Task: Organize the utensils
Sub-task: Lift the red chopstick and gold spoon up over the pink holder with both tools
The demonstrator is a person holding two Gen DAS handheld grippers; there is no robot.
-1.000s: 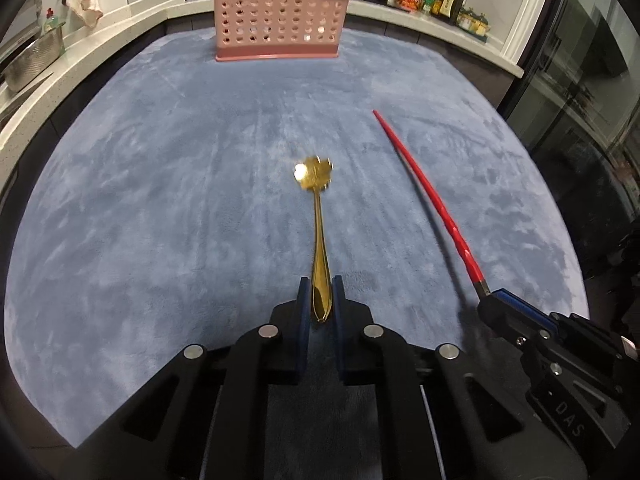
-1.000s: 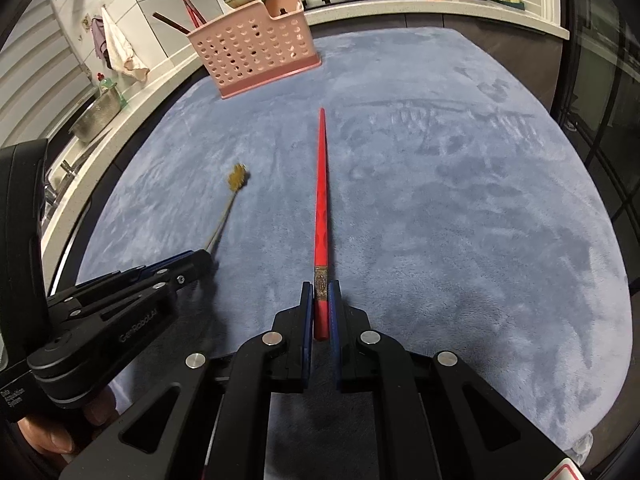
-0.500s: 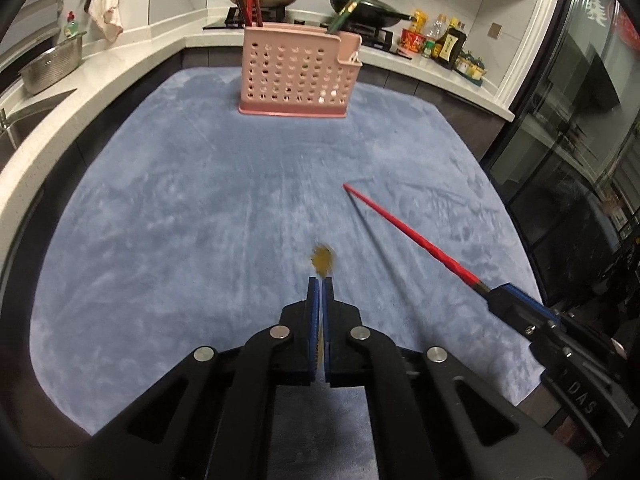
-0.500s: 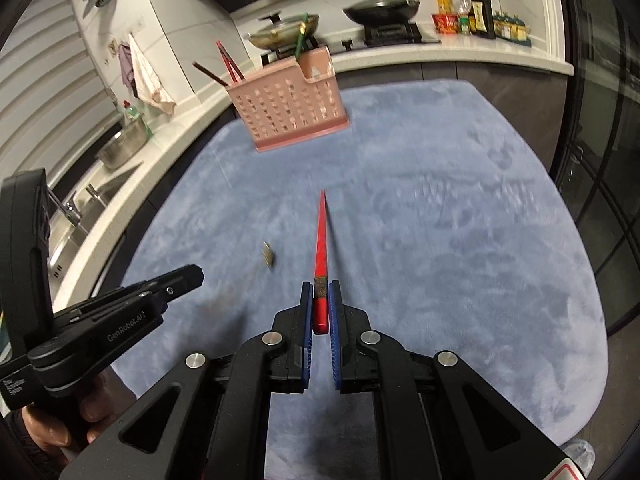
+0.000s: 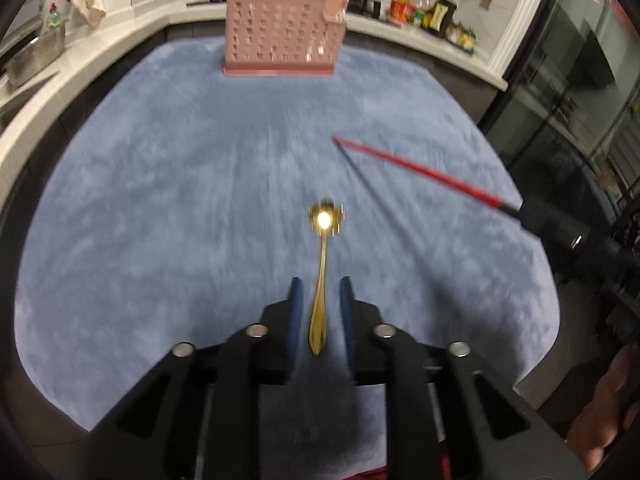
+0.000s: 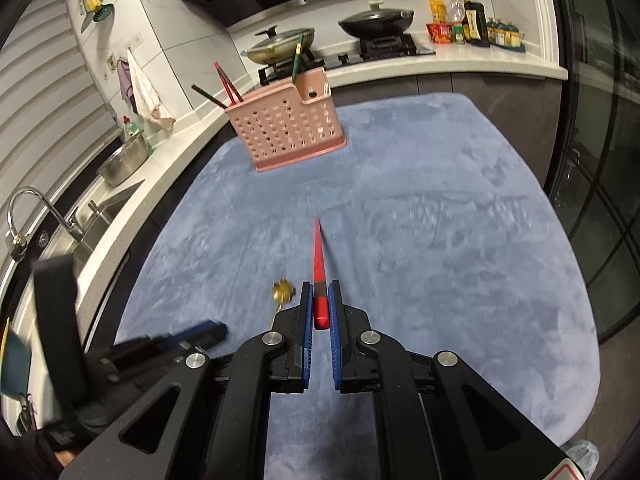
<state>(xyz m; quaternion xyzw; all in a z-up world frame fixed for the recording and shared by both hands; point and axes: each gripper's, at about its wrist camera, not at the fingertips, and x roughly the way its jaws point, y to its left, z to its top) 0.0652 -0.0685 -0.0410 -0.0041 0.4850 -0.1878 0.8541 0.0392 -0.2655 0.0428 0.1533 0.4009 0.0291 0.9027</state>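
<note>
- While the left gripper [image 5: 319, 294] has its jaws opening, the gold spoon [image 5: 321, 280] lies between them with a clear gap on each side; half a second ago the pads were pressed together on its handle, with only the bowl showing.
- Its flower-shaped bowl points toward the pink basket [image 5: 282, 34], and the handle end sits between the blue pads [image 5: 295, 300].
- Whether the spoon rests on the blue mat [image 5: 160, 200] or is falling, I cannot tell; the left view is blurred.
- The right gripper [image 6: 320, 306] is clamped on the butt of a red chopstick [image 6: 319, 264], as in both earlier frames, with the tip held above the mat and pointing forward.
- From the right view, the spoon's bowl shows just left of that gripper.
- The basket stands upright at the mat's far edge, well apart from both utensils, with red and dark chopsticks [image 6: 224, 88] in one compartment and a green one [image 6: 296, 58] in the smaller pocket.
- The mat covers the desk, and a hand [image 5: 600, 412] shows at the lower right of the left view.
</note>
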